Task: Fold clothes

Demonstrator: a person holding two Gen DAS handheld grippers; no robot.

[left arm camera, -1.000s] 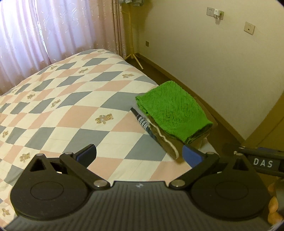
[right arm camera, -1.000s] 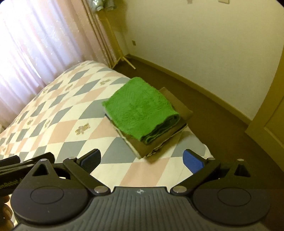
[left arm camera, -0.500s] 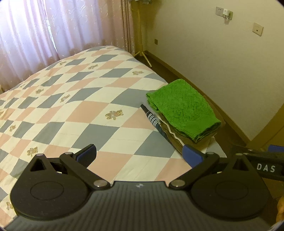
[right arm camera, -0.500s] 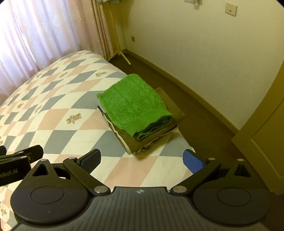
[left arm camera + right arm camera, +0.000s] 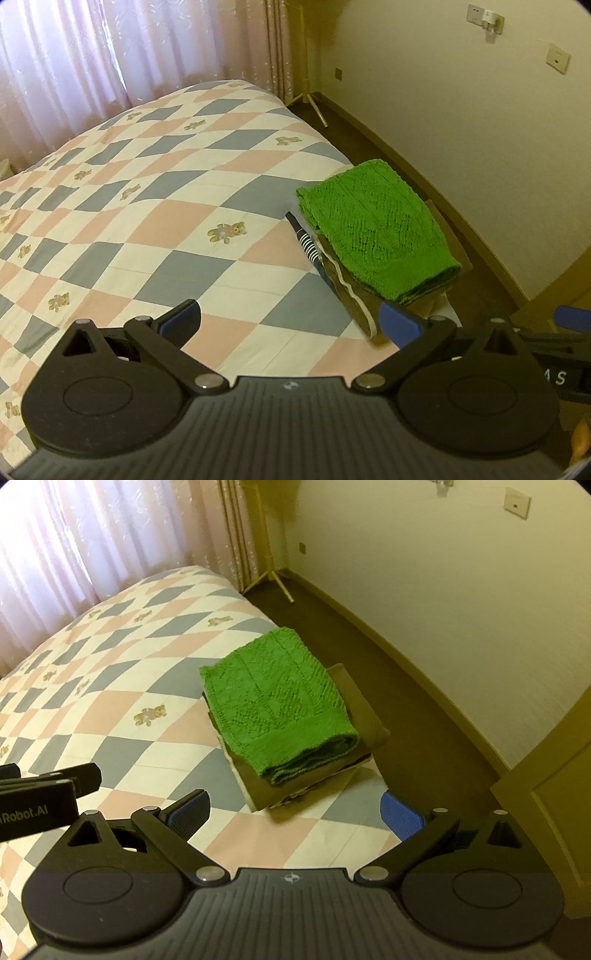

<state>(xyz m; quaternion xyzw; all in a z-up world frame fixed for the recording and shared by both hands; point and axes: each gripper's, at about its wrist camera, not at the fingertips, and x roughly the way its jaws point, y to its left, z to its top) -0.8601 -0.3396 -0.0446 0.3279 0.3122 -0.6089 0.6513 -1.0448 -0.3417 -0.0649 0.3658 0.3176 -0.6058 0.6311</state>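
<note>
Folded green knit sweater (image 5: 279, 698) sits on top of a stack of folded clothes (image 5: 317, 771), brown garment directly beneath it, at the corner of the bed (image 5: 155, 206) nearest the wall. The quilt is checked in pink, grey and white. Left gripper (image 5: 290, 321) hangs above the quilt, jaws spread wide, holding nothing. Right gripper (image 5: 295, 812) likewise, jaws released, short of the stack.

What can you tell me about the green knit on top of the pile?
The green knit is a bright, chunky patterned garment, folded into a neat rectangle with its rolled fold edge facing the cameras. It lies flat on top of a folded olive-brown garment, itself on other folded pieces, near the bed's corner. Neither gripper touches it.
</note>
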